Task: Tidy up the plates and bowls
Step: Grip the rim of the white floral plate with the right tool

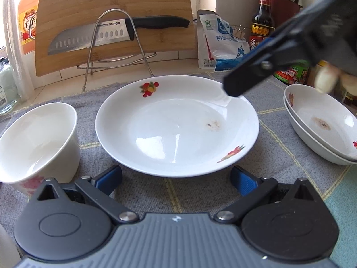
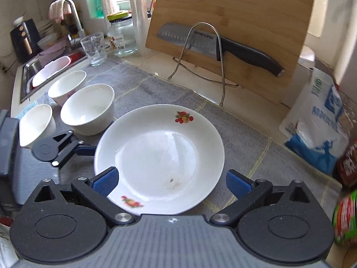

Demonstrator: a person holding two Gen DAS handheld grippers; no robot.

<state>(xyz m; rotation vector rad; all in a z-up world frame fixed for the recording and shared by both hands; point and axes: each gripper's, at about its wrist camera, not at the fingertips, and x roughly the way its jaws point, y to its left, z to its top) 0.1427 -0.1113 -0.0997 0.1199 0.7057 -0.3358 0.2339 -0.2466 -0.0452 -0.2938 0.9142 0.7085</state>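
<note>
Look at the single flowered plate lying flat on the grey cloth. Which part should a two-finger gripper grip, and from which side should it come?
Probably its rim. The plate lies flat and far too wide to span, so only the thin raised edge fits between two fingers. The right gripper stands open over the near edge, so coming from there, one finger above and one slid beneath the lip, looks the shortest way.

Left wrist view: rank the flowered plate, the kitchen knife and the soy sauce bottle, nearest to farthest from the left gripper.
1. Flowered plate, just ahead of the left gripper, centre.
2. Kitchen knife, behind, on the wire rack against the board.
3. Soy sauce bottle, far right corner.
</note>
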